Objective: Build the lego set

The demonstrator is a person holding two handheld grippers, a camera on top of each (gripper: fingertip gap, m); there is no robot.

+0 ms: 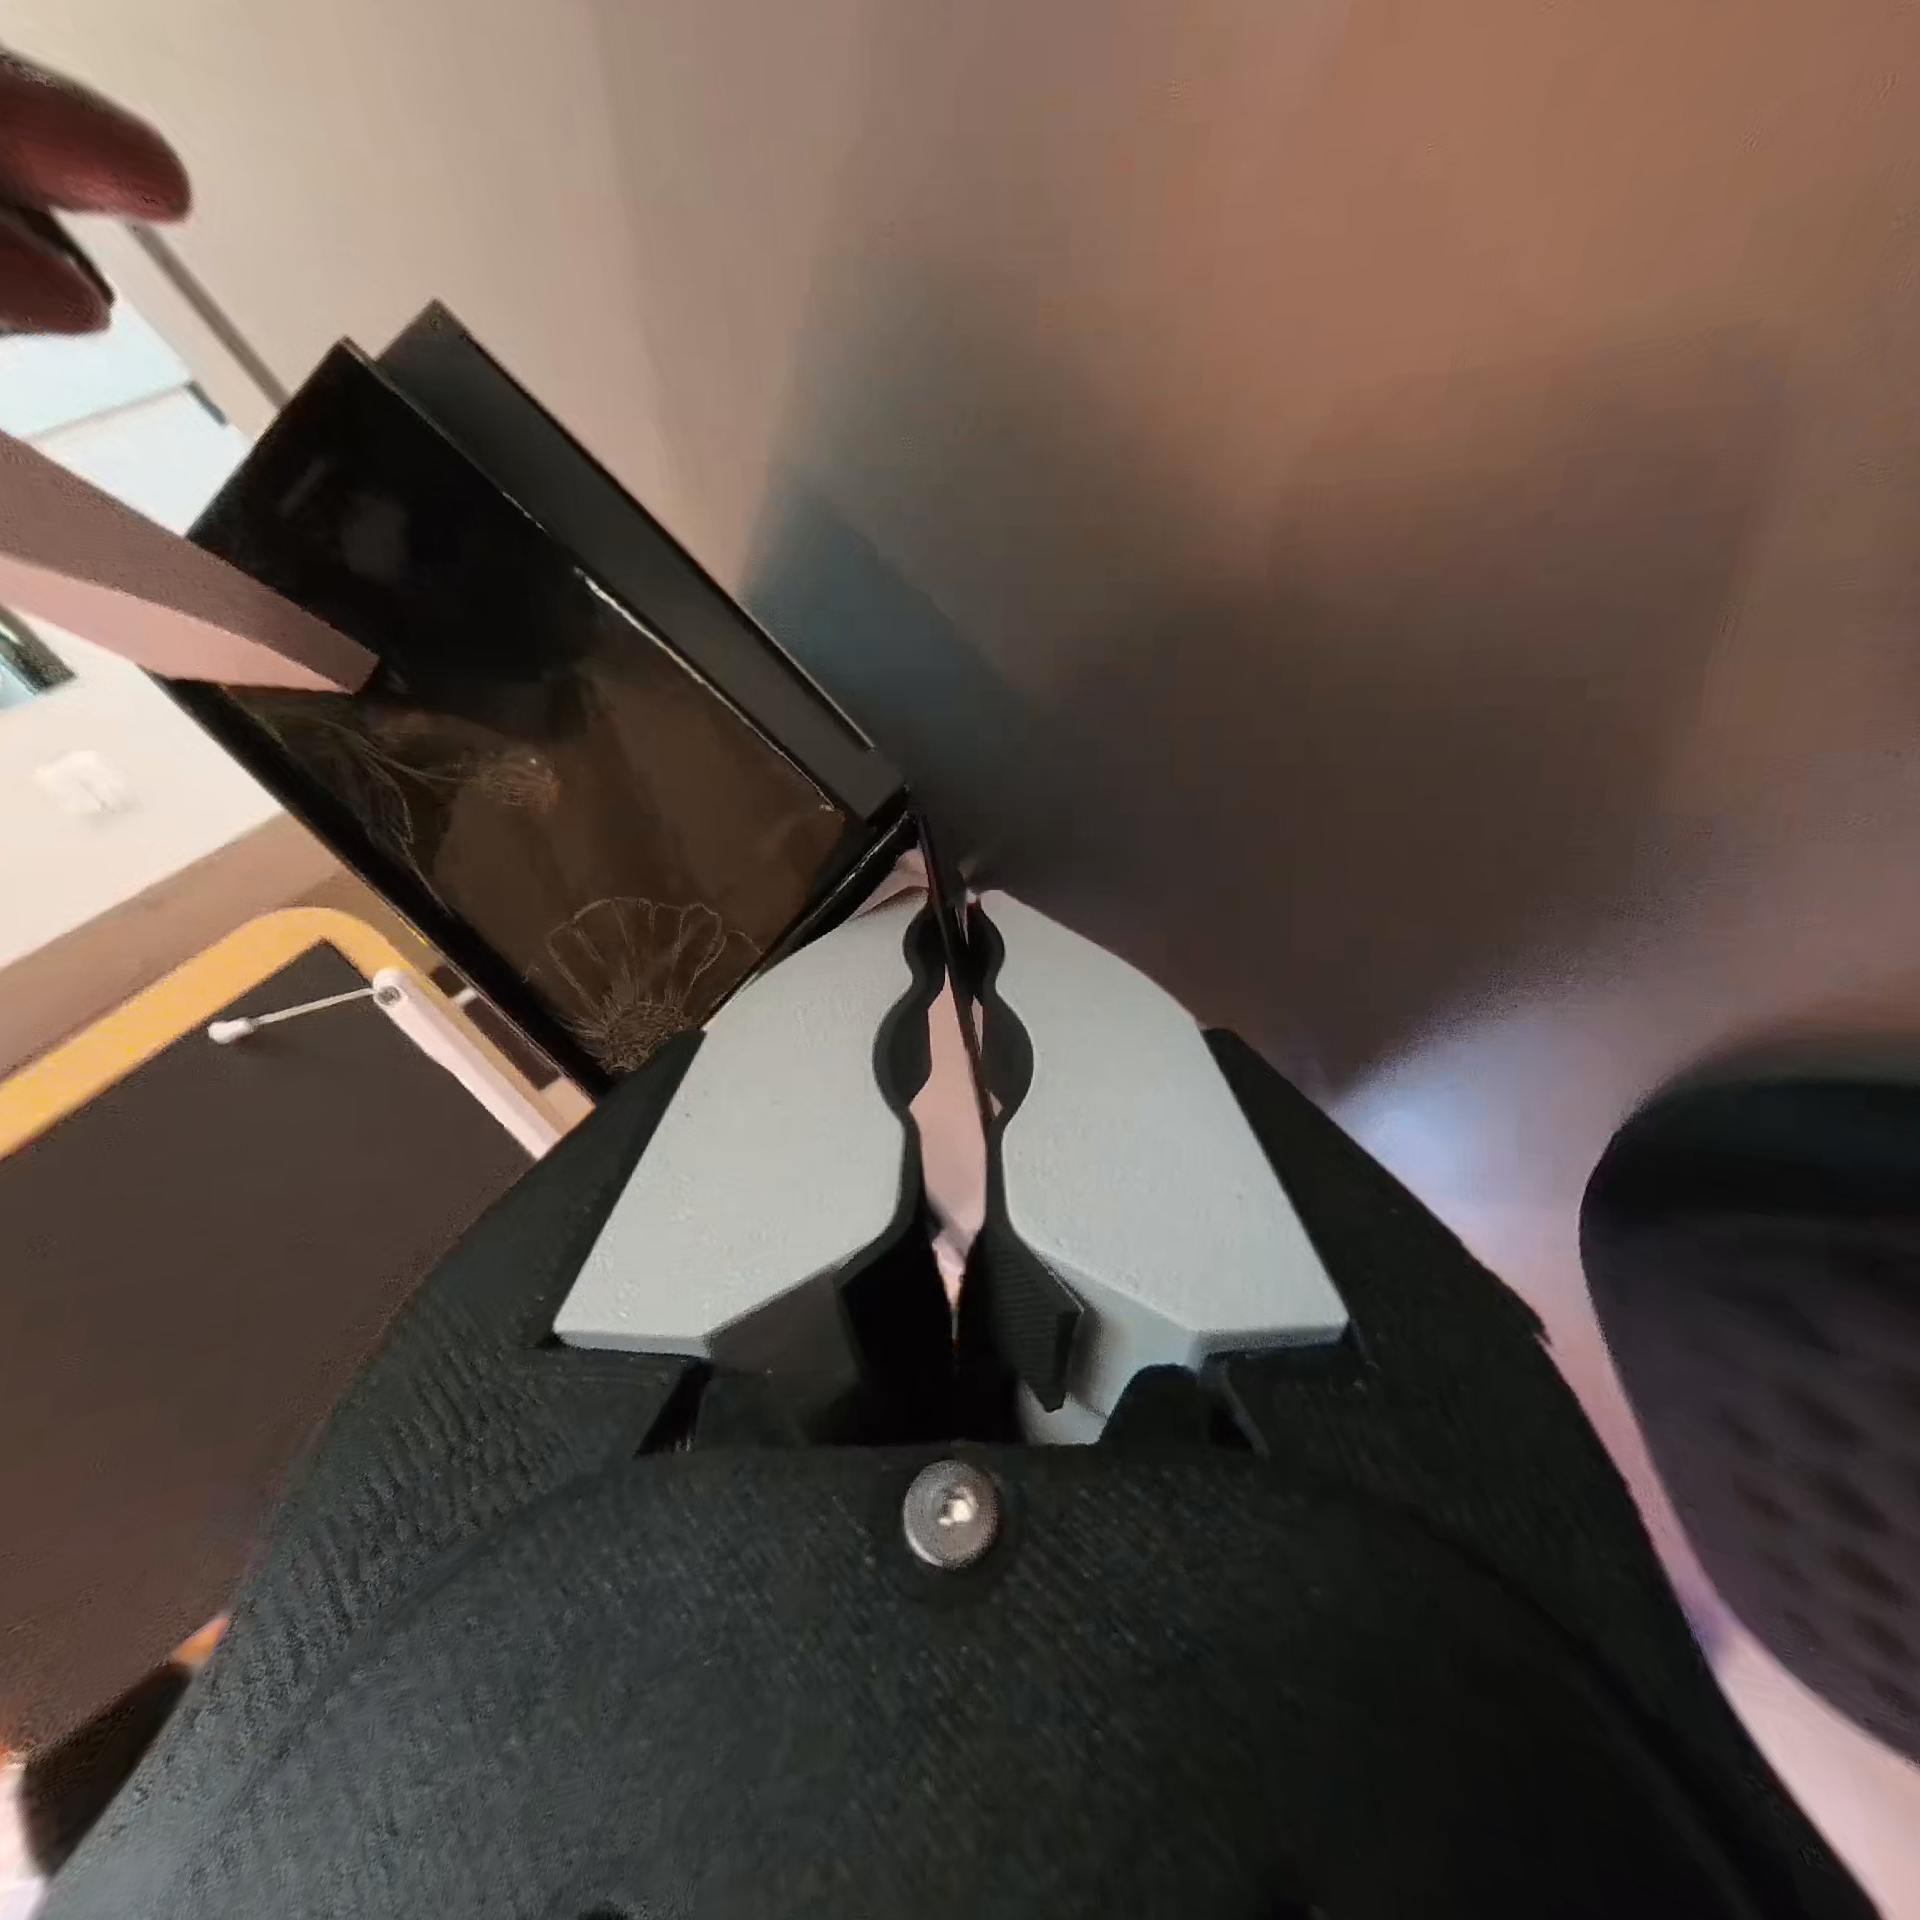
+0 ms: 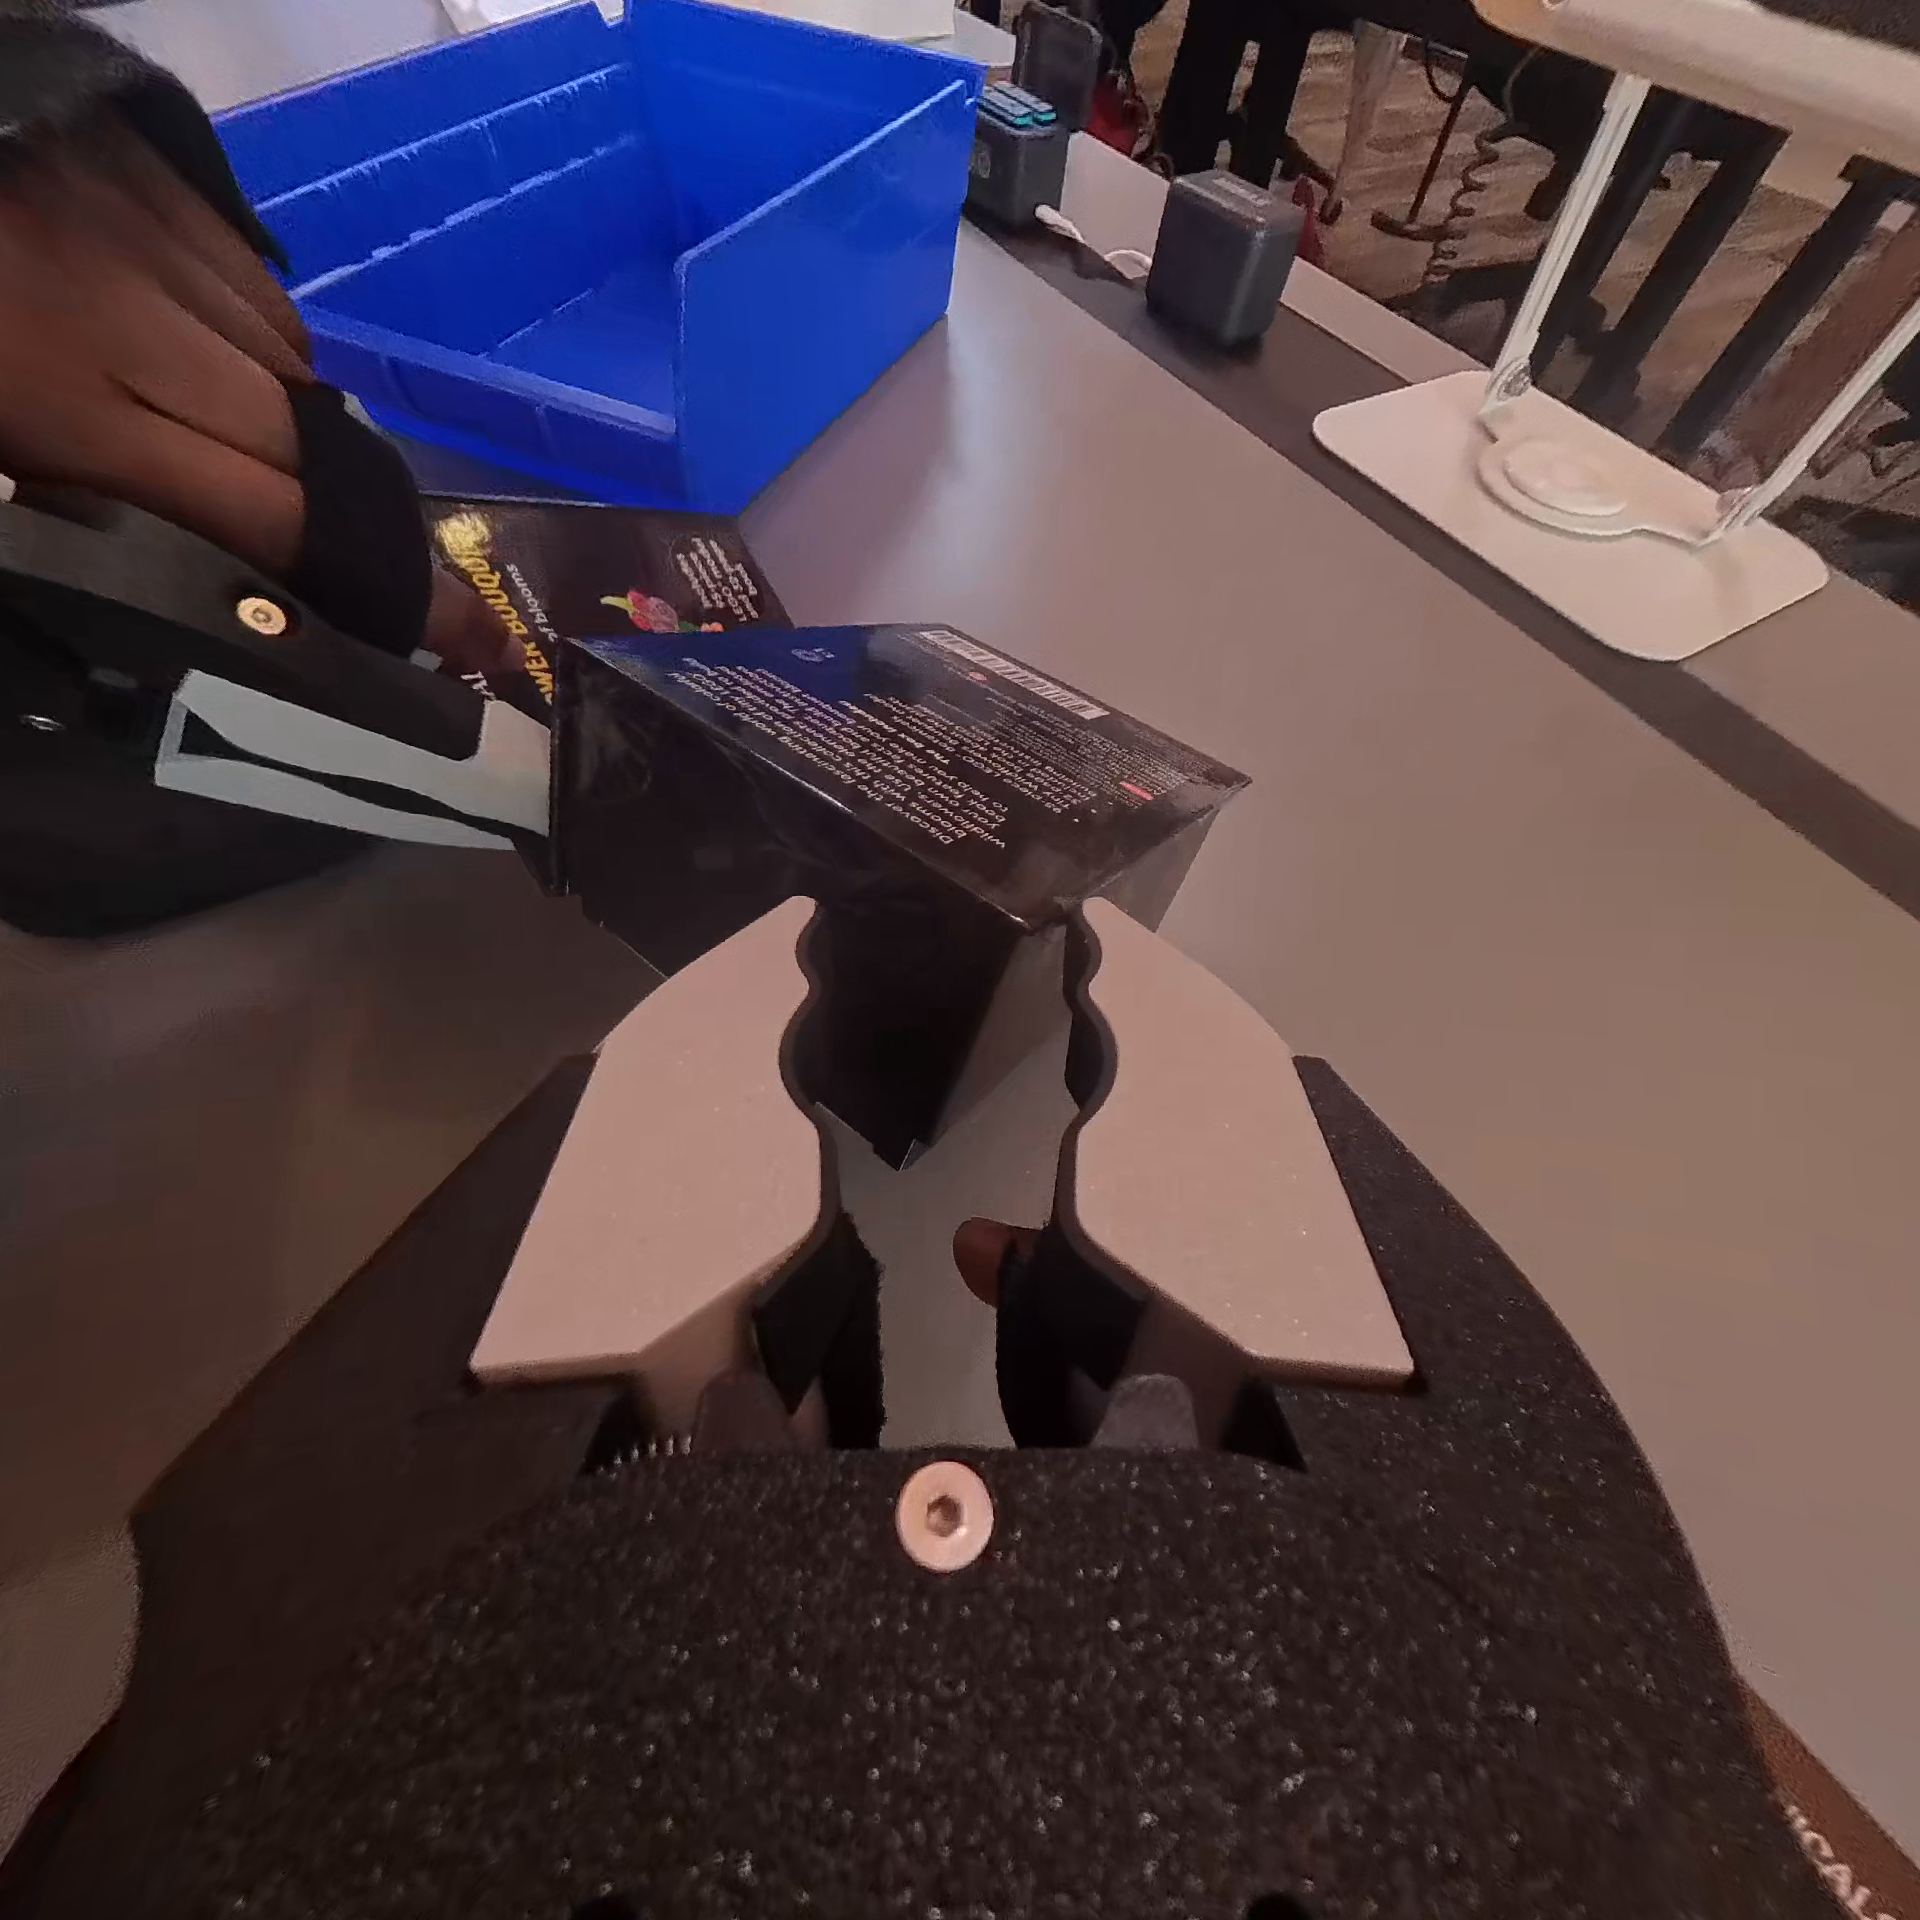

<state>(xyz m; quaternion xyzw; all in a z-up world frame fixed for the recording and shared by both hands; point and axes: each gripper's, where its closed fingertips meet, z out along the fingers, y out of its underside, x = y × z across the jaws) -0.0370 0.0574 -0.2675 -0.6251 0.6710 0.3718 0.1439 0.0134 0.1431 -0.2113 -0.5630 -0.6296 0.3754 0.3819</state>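
A black Lego box with pale print is held in the air over the grey table. In the left wrist view its face with flower line drawings fills the left middle. My left gripper is shut on a thin black flap at the box's end. It also shows in the right wrist view, at the box's left end. My right gripper is open. A black box flap hangs in the gap between its fingers. One of its fingers lies across the box face.
An empty blue bin stands behind the box. A black printed sheet or lid lies flat under the box. A white stand and small grey devices sit at the table's far right. A dark chair is at the right.
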